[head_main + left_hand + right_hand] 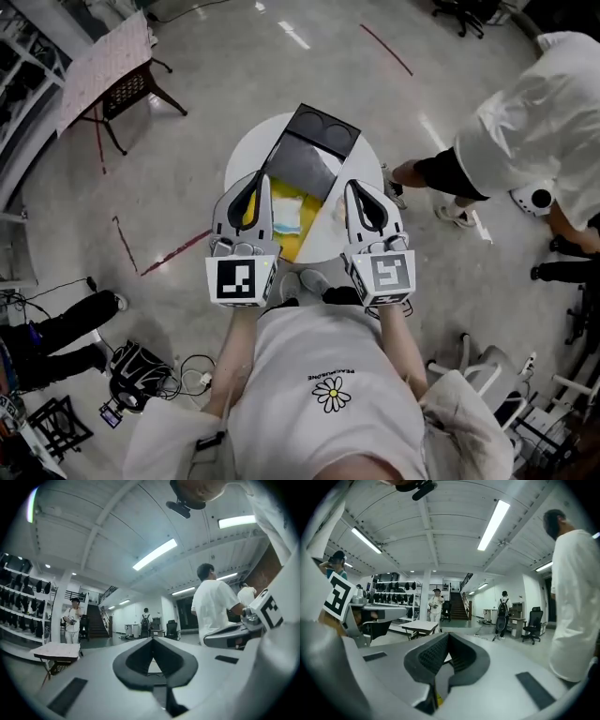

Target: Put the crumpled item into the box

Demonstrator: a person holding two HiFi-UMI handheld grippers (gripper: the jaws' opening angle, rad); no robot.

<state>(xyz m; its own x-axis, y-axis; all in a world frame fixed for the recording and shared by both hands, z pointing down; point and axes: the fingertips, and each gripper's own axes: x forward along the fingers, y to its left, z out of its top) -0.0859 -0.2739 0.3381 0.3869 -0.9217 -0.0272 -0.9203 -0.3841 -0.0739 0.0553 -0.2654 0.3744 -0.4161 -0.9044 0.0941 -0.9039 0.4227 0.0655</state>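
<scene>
A round white table point(246, 155) carries an open black box point(314, 155).

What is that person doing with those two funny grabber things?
A person in a white shirt holds a left gripper and a right gripper, one in each hand, up over a small round table. Both pairs of jaws are shut and hold nothing. On the table is an open dark box, with a yellow and white bundle just in front of it. The grippers partly hide the bundle, so I cannot tell whether it is inside the box.
</scene>
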